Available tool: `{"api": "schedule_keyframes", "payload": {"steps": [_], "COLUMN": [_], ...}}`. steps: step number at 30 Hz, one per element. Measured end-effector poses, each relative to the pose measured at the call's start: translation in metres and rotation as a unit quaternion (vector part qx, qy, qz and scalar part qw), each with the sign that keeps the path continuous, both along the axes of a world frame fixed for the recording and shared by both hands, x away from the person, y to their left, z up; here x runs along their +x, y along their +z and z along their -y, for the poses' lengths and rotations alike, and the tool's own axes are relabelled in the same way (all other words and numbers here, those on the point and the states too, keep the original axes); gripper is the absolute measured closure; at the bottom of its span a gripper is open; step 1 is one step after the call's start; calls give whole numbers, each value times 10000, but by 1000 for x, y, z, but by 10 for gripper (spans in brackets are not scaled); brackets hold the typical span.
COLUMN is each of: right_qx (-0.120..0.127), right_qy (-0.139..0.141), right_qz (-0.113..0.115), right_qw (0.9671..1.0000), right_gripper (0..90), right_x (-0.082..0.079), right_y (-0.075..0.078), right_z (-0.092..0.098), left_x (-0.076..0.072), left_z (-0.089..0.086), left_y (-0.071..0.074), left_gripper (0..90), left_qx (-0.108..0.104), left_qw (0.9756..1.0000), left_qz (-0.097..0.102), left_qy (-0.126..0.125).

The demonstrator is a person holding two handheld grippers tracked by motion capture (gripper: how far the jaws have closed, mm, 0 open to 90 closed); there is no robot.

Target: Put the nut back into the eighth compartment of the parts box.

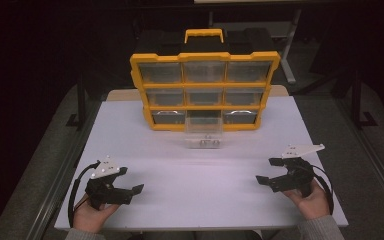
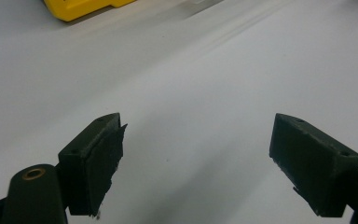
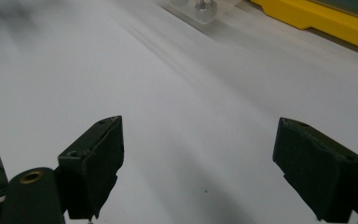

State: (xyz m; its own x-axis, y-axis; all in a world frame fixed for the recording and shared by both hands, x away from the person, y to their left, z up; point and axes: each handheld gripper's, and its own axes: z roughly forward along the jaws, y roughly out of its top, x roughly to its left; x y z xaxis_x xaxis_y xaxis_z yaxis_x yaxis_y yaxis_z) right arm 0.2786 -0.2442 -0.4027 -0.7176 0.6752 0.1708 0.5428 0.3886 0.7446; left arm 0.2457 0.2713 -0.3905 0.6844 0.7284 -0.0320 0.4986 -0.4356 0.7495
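1. Two grippers sit at the near edge of the white table (image 1: 200, 185), each in a hand: the left gripper (image 1: 132, 181) at about 8 o'clock in the high view, the right gripper (image 1: 266, 170) at about 4 o'clock, well apart from each other.
2. Both have their jaws spread wide with nothing between them; each gripper view looks past bare pads (the left one ragged at its edge) onto plain tabletop.
3. Farther out, near the table's middle toward 12 o'clock, a clear drawer (image 1: 203, 135) lies pulled out onto the table, just before the organizer's bottom row; small metal parts (image 3: 205, 5) lie in its near end. It is apart from both grippers.
4. Behind it stands the yellow organizer (image 1: 205, 91), upright, three rows of three clear drawers, a yellow handle (image 1: 203, 34) on top, with the bottom middle slot open.
5. No brand, label or writing can be read anywhere.
6. The tabletop is smooth and matte white; beyond its edges lie grey floor and a dark room with metal frame legs (image 1: 81, 100) at 10 o'clock.
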Motion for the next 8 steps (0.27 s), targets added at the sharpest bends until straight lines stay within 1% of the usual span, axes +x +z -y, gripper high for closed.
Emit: {"api": "schedule_keyframes", "payload": {"steps": [2,3,4,8], "right_qx": [-24,-24,-34,-31], "right_qy": [12,-10,20,36], "right_qz": [14,-32,10,4], "right_qw": [10000,10000,10000,10000], "right_gripper": [154,154,154,154], "right_x": [-1,-2,-2,-2], "right_y": [-2,-2,-3,-4], "right_z": [1,1,2,0], "left_x": [0,-1,-1,0], "left_z": [-1,-1,-1,0], "left_y": [1,1,1,0], "left_gripper": [168,169,168,168], "left_qx": [8,-12,-15,-15], "left_qw": [10000,10000,10000,10000], "left_qz": [-1,-7,-5,-17], "left_qy": [10,21,24,17]}}
